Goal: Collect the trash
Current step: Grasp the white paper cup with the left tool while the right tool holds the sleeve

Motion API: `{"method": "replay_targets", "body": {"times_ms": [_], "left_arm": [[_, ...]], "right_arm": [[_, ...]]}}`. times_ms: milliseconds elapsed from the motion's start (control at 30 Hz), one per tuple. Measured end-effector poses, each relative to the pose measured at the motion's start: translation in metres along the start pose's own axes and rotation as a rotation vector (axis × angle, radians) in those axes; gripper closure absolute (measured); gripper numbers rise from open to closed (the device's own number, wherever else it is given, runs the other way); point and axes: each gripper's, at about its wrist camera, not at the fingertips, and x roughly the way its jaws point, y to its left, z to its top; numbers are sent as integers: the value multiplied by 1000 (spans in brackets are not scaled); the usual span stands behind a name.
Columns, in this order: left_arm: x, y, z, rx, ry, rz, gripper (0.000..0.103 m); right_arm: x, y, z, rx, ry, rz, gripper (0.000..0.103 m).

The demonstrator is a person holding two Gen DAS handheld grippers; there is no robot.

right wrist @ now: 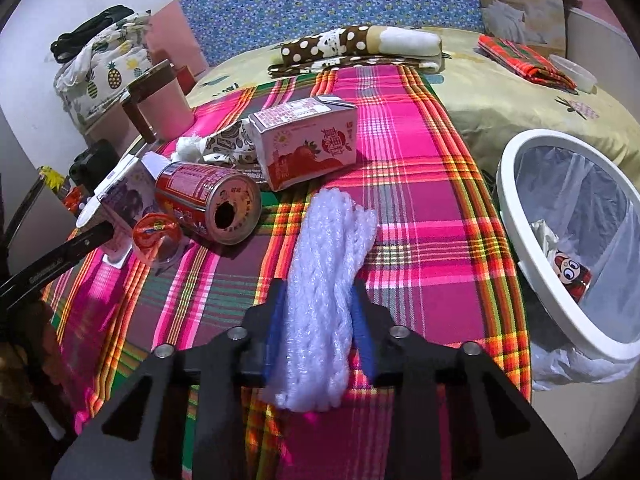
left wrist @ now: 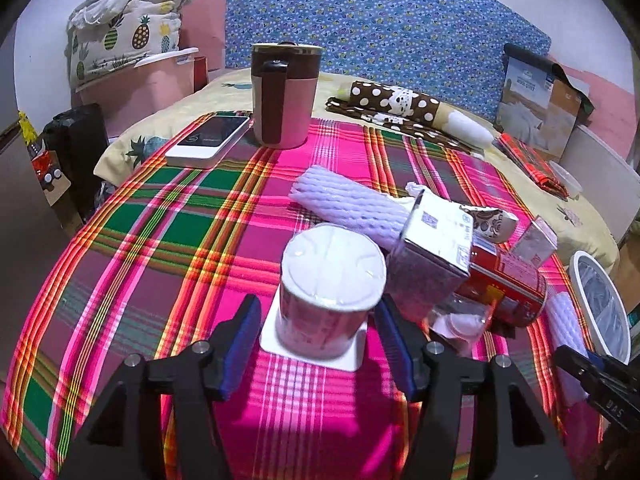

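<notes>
In the left wrist view, the left gripper (left wrist: pixel 318 344) sits at the bottom centre of the frame with its blue-padded jaws spread wide, released, on either side of an upturned white plastic yogurt cup (left wrist: pixel 331 286) that stands on its square rim on the pink, green and orange plaid cloth (left wrist: pixel 160 240); gaps show between the pads and the cup, so nothing is grasped. Just right of the cup lies a white and purple paper carton (left wrist: pixel 434 248), beside it a red drink can on its side (left wrist: pixel 506 280) and a crumpled clear plastic wrapper (left wrist: pixel 460 320). Behind the cup, toward the frame's middle, a white foam fruit net (left wrist: pixel 344 204) lies across the cloth. In the upper centre stands a pink and brown lidded mug (left wrist: pixel 285 94), with a white flat phone-like device (left wrist: pixel 210 140) to its left. At the right edge a white-rimmed waste bin lined with clear plastic (left wrist: pixel 580 280) shows. In the right wrist view, the right gripper (right wrist: pixel 320 320) at the bottom centre is clenched on a second white foam net (right wrist: pixel 324 280), the blue pads pressing its sides while the net runs up toward the frame's middle. Above it lies a pink strawberry milk carton (right wrist: pixel 308 144); the red can is at centre left with its opened end facing the camera, and the lined bin on the right holds some scraps.
</notes>
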Motion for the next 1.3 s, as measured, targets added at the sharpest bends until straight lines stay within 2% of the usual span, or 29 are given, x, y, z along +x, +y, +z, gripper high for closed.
{"method": "replay_targets", "body": {"times_ms": [33, 67, 400, 767, 1300], "left_arm": [[1, 0, 1, -1, -2, -2, 50], [2, 0, 1, -2, 1, -4, 52], [-22, 0, -5, 2, -39, 4, 53], [-62, -13, -16, 27, -72, -28, 53], [-90, -73, -28, 126, -71, -160, 54]], "right_arm": [[1, 0, 1, -1, 0, 1, 73], [1, 0, 1, -2, -2, 3, 73], [-12, -1, -2, -10, -24, 23, 75], [-36, 2, -6, -20, -70, 37, 75], [-59, -13, -16, 6, -121, 20, 75]]}}
